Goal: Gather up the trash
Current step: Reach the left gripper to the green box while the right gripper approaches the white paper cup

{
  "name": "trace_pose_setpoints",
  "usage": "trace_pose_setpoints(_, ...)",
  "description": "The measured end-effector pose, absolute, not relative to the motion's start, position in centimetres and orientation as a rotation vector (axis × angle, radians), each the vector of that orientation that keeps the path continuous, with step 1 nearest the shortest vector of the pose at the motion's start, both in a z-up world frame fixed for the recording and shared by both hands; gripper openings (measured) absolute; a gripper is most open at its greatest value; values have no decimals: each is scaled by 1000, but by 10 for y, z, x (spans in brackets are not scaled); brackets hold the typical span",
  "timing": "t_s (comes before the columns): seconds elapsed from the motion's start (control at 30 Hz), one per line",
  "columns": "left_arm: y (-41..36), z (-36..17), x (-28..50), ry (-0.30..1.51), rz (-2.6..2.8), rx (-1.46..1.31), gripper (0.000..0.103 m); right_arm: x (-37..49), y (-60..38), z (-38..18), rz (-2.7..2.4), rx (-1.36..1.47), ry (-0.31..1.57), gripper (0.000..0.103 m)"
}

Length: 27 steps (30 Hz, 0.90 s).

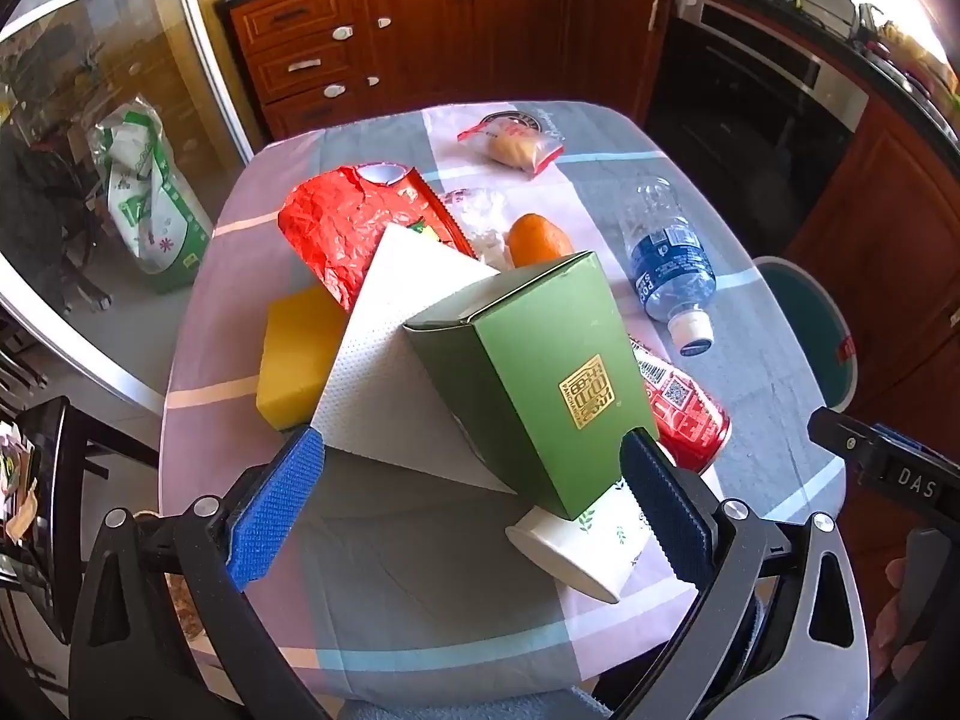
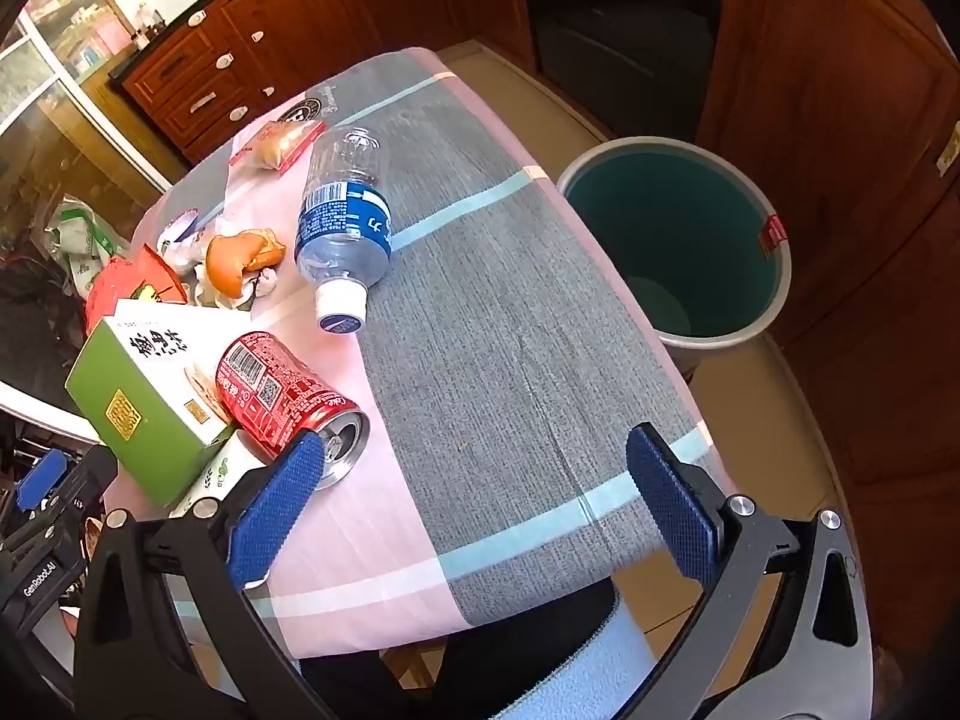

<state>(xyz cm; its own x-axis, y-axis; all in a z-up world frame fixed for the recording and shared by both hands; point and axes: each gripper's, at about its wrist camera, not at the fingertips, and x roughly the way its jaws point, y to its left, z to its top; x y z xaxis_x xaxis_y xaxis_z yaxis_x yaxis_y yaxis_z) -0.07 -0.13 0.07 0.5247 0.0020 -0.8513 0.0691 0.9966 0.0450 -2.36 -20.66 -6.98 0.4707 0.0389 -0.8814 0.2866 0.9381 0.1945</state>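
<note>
We hold both grippers above the near edge of the desk [image 2: 510, 312], tilted steeply down, and neither has taken anything yet. The left gripper [image 1: 474, 498] has its jaws spread wide and holds nothing; in the left wrist view the green carton [image 1: 540, 372] fills the lower centre of the frame, right ahead of the gap between the blue pads. It leans on a white paper cup [image 1: 582, 546] lying on its side and on a sheet of white paper towel [image 1: 396, 360], with its long axis running up and away from us, slightly to the left. The right gripper [image 2: 474, 498] is likewise spread wide and empty, over bare cloth.

In the right wrist view the red cola can [image 2: 288, 396] lies on its side at the lower left, its open mouth just beside the left blue pad, long axis slanting toward the upper left. The empty water bottle [image 2: 345, 222] lies further up the frame, cap toward us. The green-lined trash bin [image 2: 678, 240] stands on the floor off the desk edge, at the right of that frame.

We judge the carton to be the left gripper's nearest piece, and the can the right's; the right hand is also the one nearer the bin.
</note>
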Motion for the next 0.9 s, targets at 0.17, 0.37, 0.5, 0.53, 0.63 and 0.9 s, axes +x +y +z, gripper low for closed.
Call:
trace_pose_setpoints(0.17,-7,2,-4,1013,-40,83,99,-26,-212,-70,-156,352,1068,97)
trace_pose_setpoints(0.37,-8,4,-5,1032,-34,97,99,-29,-221,-73,-157,372,1067,97)
trace_pose_setpoints(0.5,-16,3,-3,1010,-46,78,99,-29,-224,-77,-153,384,1069,97)
trace_pose_setpoints(0.53,-17,3,-2,1017,-44,80,99,-29,-224,-77,-152,386,1069,97)
trace_pose_setpoints(0.63,-17,2,2,1020,-43,57,99,-27,-225,-81,-143,389,1073,97)
trace_pose_setpoints(0.9,-29,-1,19,1061,-43,7,99,-21,-226,-86,-112,385,1078,97)
